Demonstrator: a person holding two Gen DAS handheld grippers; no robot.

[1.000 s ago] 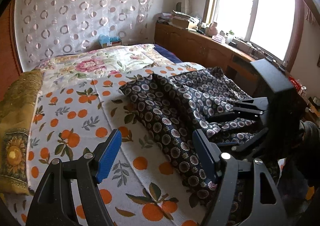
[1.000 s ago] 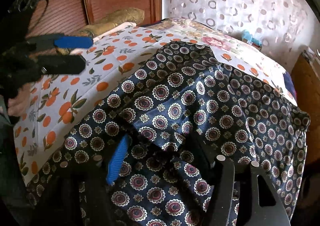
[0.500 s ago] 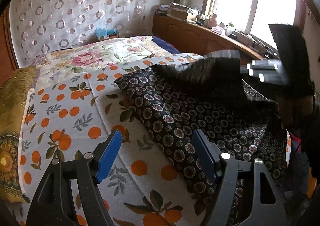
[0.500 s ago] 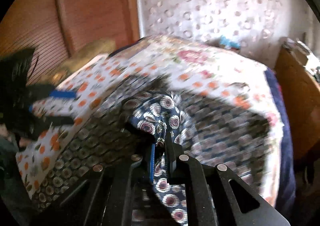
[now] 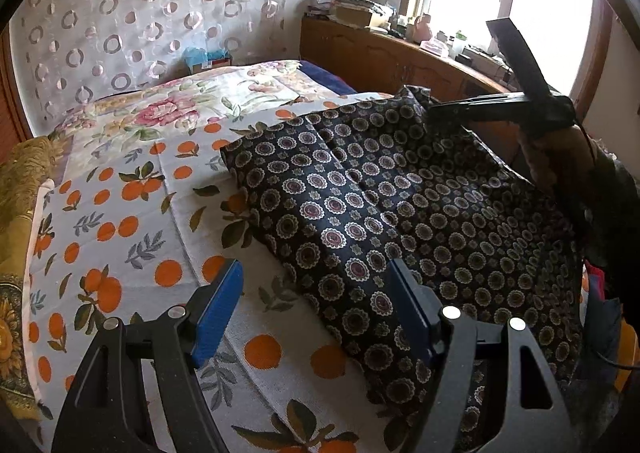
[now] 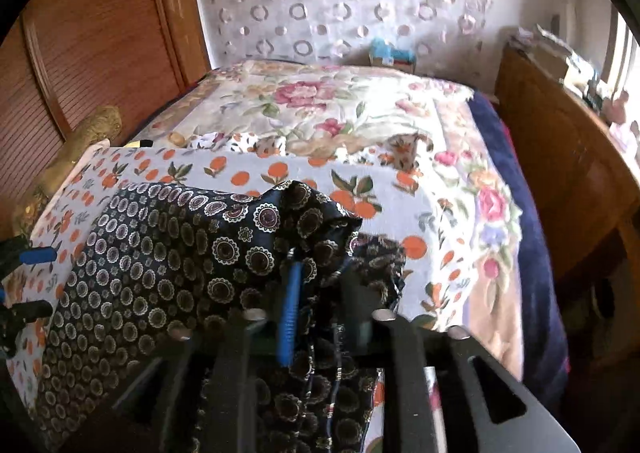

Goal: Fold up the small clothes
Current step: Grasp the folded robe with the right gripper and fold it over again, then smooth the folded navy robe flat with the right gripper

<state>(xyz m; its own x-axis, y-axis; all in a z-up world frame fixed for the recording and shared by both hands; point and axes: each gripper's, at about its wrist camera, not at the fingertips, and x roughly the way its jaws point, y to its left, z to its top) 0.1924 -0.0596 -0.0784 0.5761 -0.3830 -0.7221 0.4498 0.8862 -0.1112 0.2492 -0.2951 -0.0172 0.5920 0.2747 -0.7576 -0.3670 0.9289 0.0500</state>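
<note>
Right gripper (image 6: 316, 293): fabric of the one garment (image 5: 400, 205) is seen between its jaws, which are opening; the blue pad (image 6: 290, 313) lies against the cloth, and a bunched fold is draped over the fingers. Whether the cloth is pinched or only caught there cannot be told from the blurred right view. In the left view the right gripper (image 5: 436, 107) is seen raised at the garment's far corner, with a hand (image 5: 556, 157) behind it.

Left gripper (image 5: 314, 303): released, jaws wide, nothing between them. Two blue pads (image 5: 218, 313) are counted. It hangs over the near edge of the garment, the right finger above the cloth and the left finger above the sheet (image 5: 120, 237).

Count: one garment, two grippers, one hand in view.

The garment is dark blue with round medallion prints and is spread on the bed over the orange-print sheet, on the right half in the left view. Its long axis is run from the near right toward the far middle of the bed, diagonally. The far corner is lifted off the bed at the right gripper; the rest lies flat with a seam or fold line along the length.

Beyond the sheet a floral quilt (image 5: 192, 109) is laid. A yellow cushion (image 5: 16, 189) is placed at the left edge. A wooden cabinet (image 5: 380, 57) is set under the window.
</note>
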